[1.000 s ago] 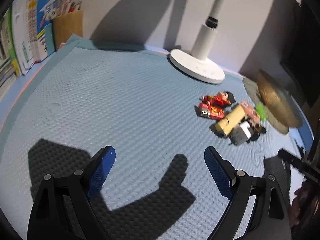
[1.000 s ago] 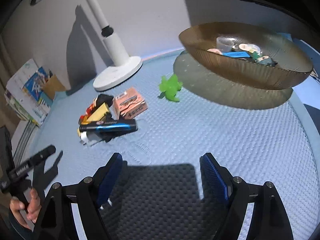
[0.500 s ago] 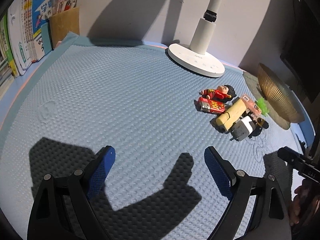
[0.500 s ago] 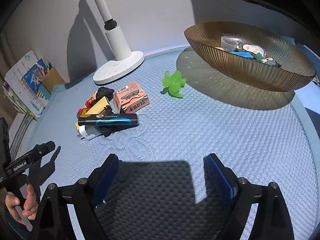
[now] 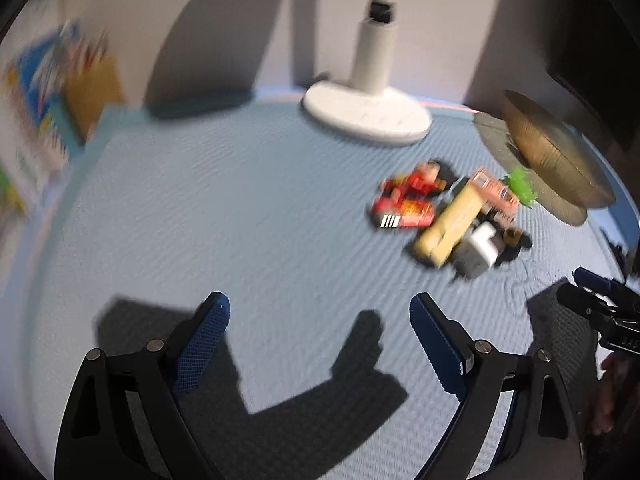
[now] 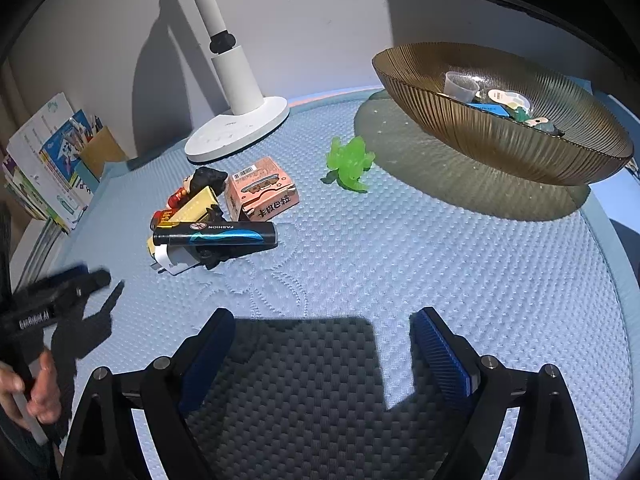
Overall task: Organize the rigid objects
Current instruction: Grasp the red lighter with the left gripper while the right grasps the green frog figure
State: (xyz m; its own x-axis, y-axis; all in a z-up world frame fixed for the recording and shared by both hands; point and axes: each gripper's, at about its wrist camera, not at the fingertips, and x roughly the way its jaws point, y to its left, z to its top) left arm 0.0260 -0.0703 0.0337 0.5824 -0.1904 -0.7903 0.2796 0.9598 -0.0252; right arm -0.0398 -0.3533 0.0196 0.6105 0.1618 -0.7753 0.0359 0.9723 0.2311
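Left gripper (image 5: 319,334) gapes wide, empty; right gripper (image 6: 323,338) is opening, nothing between its jaws; the toy pile (image 6: 216,216) (lighter (image 6: 215,235) foremost) lies beside the amber bowl (image 6: 500,136) on the mat (image 6: 440,260).

On the mat (image 6: 460,264), a cluster sits left of centre: the lighter (image 6: 214,235) lies in front, the box (image 6: 262,194) behind it. The frog toy (image 6: 352,164) lies between box and bowl (image 6: 500,132), upper right. The lamp base (image 6: 236,132) stands behind the cluster.

Strong light is throwing hard, dark shadows across your mat (image 6: 440,240). Your left view is smearing with motion blur; the right is staying sharp, edges bending.
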